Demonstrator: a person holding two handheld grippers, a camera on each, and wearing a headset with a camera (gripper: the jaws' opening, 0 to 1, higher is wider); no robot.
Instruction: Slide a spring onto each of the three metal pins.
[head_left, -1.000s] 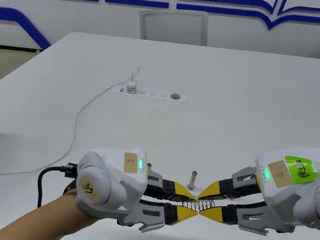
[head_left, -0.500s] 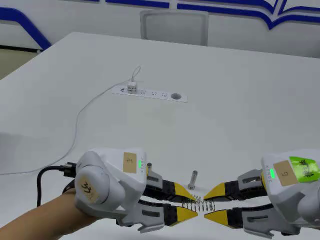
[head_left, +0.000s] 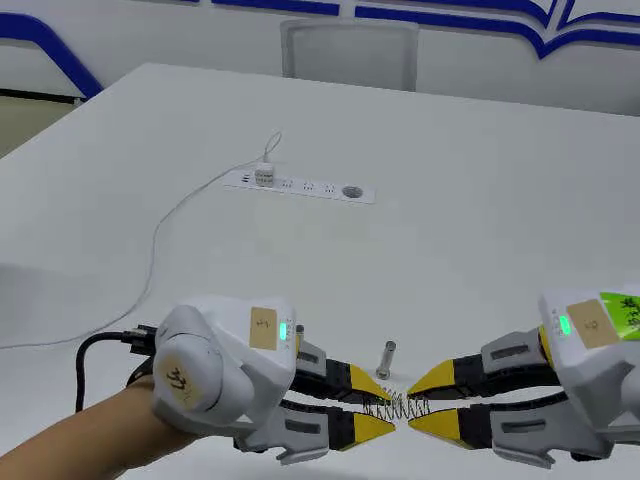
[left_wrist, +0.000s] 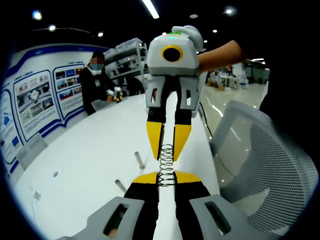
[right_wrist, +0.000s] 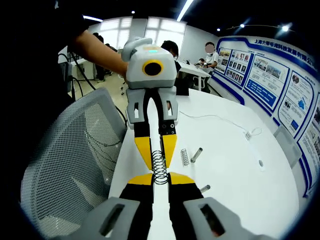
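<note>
Near the bottom middle of the head view, the left gripper (head_left: 390, 411) pinches one end of a spring (head_left: 402, 405), which lies sideways between the two grippers over the white table (head_left: 450, 230). The spring's other end sits between the jaws of the right gripper (head_left: 411, 405), which comes in from the lower right, but I cannot tell if those jaws squeeze it. A metal pin (head_left: 386, 358) stands just behind the spring, and in the right gripper view a second spring (right_wrist: 184, 156) lies right of the middle, just beside that pin.
</note>
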